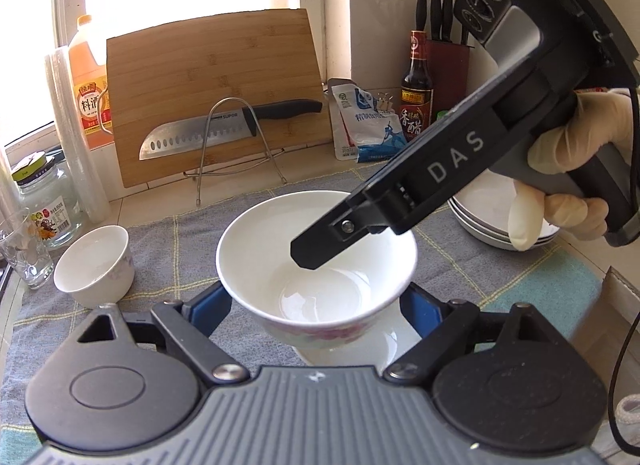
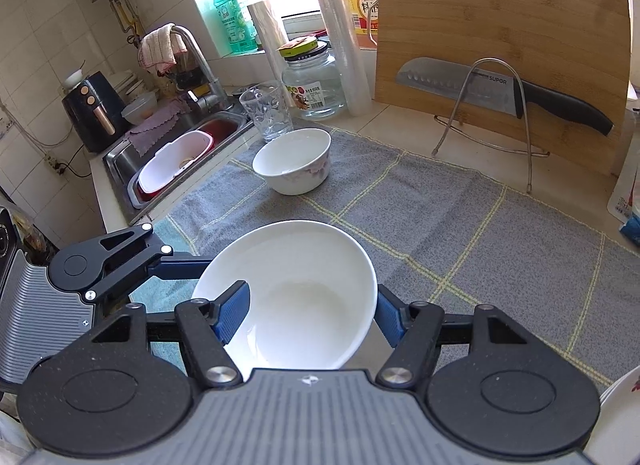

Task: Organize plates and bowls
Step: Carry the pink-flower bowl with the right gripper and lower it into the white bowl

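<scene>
The large bowl (image 1: 316,265) is the landmark. In the left wrist view it hides both blue pads of the left gripper (image 1: 316,313) behind its sides, and its own foot is masked by that gripper's body — whether it touches the white dish (image 1: 360,345) beneath cannot be told. Right of the bowl, the stacked plates (image 1: 480,221) are mostly covered by the gloved hand (image 1: 568,169). In the right wrist view, a plate rim (image 2: 624,397) right of the bowl is cut by the picture's edge.
</scene>
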Available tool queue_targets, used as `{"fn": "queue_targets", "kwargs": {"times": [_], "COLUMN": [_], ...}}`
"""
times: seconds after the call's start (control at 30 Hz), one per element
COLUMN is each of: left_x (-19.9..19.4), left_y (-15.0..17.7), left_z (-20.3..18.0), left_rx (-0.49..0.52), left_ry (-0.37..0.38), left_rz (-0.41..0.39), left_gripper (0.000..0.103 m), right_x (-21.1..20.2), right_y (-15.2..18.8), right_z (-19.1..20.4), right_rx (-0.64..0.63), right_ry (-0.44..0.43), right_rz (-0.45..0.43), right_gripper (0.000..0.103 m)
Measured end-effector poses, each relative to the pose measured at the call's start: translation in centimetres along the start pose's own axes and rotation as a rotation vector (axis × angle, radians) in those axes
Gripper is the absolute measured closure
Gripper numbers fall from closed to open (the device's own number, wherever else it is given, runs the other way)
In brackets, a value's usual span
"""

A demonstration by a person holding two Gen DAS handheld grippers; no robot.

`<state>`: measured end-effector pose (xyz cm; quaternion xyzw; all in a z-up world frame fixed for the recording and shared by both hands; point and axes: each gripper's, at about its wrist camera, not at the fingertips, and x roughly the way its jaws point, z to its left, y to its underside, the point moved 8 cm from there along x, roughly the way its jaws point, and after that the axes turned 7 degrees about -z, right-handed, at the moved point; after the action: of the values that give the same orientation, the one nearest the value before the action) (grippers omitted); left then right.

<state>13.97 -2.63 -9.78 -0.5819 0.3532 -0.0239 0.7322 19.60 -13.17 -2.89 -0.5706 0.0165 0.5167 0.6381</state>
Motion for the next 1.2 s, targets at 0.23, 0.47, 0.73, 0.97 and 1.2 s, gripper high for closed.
{"fn": "queue_targets", "kwargs": {"times": [0.23,0.47,0.73,0.97,1.2], "left_x": [0.6,1.2,1.8,2.2,2.4], "left_y": [0.1,0.9,1.6,2.2,2.3], "left_z": [-1.1,-1.7,-2.0,-2.0,-2.0], "left_rx": [0.012,0.009,0.01,0.008,0.007], "left_ry": [0.028,0.049,0.061,0.065,0.072], "left_rz": [0.015,0.042,0.076,0.102,0.113], "left_gripper": [0.013,0.013,0.013,0.013,0.013], "right_x": [-0.8,-0.7,-0.1,0.4,0.7], "right_y": [0.8,1.9,3.1,3.6,4.0], "right_z": [-0.9,-1.6,-2.1,-2.1,-2.3], "right_rx": [0.03,0.061,0.085,0.091,0.093], "right_ry": [0.017,0.033,0.038,0.043,0.047], "right_rz": [-0.008,0.0,0.018,0.03,0.041], "right_gripper": [0.031,0.031,0.031,0.03,0.029]}}
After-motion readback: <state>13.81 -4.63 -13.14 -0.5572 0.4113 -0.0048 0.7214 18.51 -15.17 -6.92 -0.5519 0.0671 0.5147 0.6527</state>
